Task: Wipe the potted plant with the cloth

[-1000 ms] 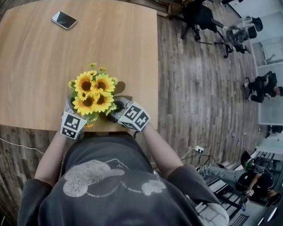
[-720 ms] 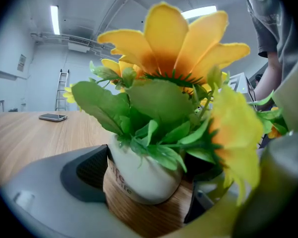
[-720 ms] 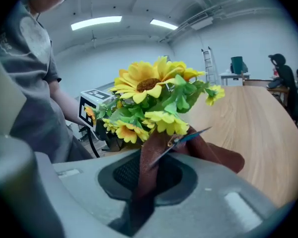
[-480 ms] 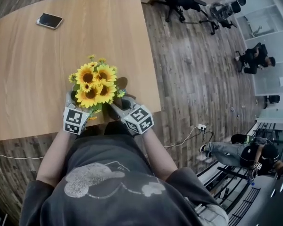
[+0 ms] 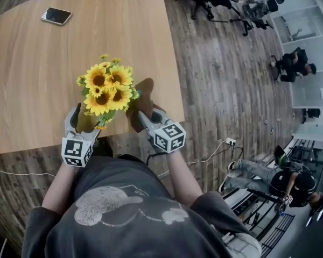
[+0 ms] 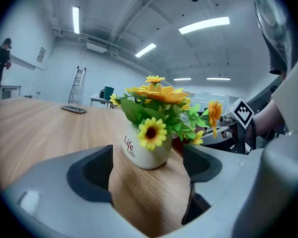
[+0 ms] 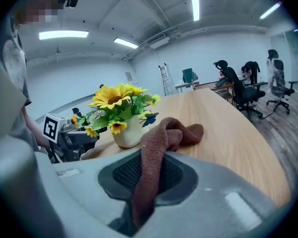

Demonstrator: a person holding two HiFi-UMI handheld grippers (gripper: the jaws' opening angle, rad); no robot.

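A white pot of yellow sunflowers stands near the front edge of the wooden table. My left gripper is at the pot's left, open. Its jaws have just been closing, with nothing between them; in the left gripper view the pot stands just beyond the left gripper. My right gripper is at the pot's right, shut on a brown cloth. The cloth's free end bunches on the table in front of the right gripper, close beside the pot.
A phone lies at the table's far left. The table's front edge runs just under both grippers. Beyond the table's right edge are wooden floor, office chairs and seated people.
The left gripper has drawn back a little from the pot toward the front edge. The right gripper has rolled and shifted with the cloth beside the pot's right.
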